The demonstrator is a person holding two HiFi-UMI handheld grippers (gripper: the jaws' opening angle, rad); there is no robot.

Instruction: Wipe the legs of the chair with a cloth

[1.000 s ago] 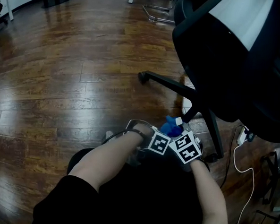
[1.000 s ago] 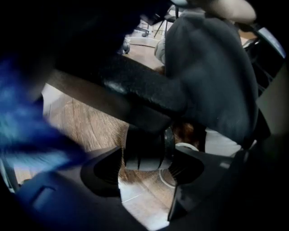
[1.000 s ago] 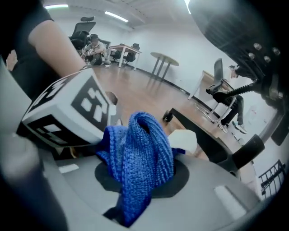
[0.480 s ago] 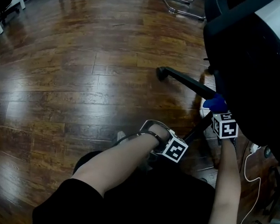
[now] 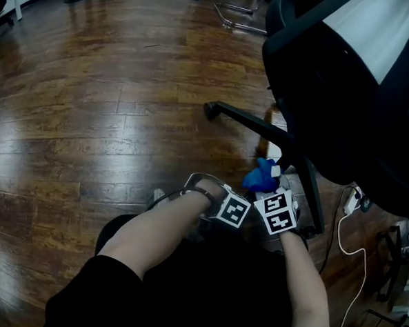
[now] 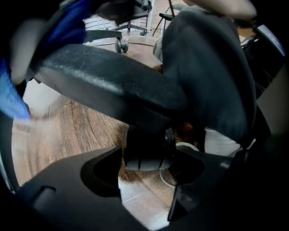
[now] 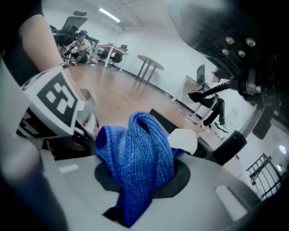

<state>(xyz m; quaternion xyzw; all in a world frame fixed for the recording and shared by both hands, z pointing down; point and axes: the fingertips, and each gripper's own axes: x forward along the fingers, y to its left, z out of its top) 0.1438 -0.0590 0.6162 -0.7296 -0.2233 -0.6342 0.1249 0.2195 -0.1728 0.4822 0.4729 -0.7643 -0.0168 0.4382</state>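
The black office chair (image 5: pixel 346 99) stands at the right, one leg (image 5: pixel 248 122) reaching left to a caster (image 5: pixel 209 111). My right gripper (image 7: pixel 140 180) is shut on a blue knitted cloth (image 7: pixel 135 153). In the head view the cloth (image 5: pixel 261 175) presses on a short leg that points towards me, just ahead of the right marker cube (image 5: pixel 277 212). My left gripper (image 6: pixel 146 176) is open beside it, under a thick black chair leg (image 6: pixel 113 85), with a dark caster-like part (image 6: pixel 146 151) just past its tips. The cloth (image 6: pixel 11 94) shows blurred at that view's left edge.
Dark wooden floor (image 5: pixel 90 118) spreads to the left and far side. A white cable (image 5: pixel 348 237) and plug lie on the floor at the right under the chair. Metal frames (image 5: pixel 234 12) stand at the far edge. My knees and arms fill the near middle.
The right gripper carried the cloth up along the leg towards the chair's hub, then drew it back down towards me. The left gripper stayed about where it was.
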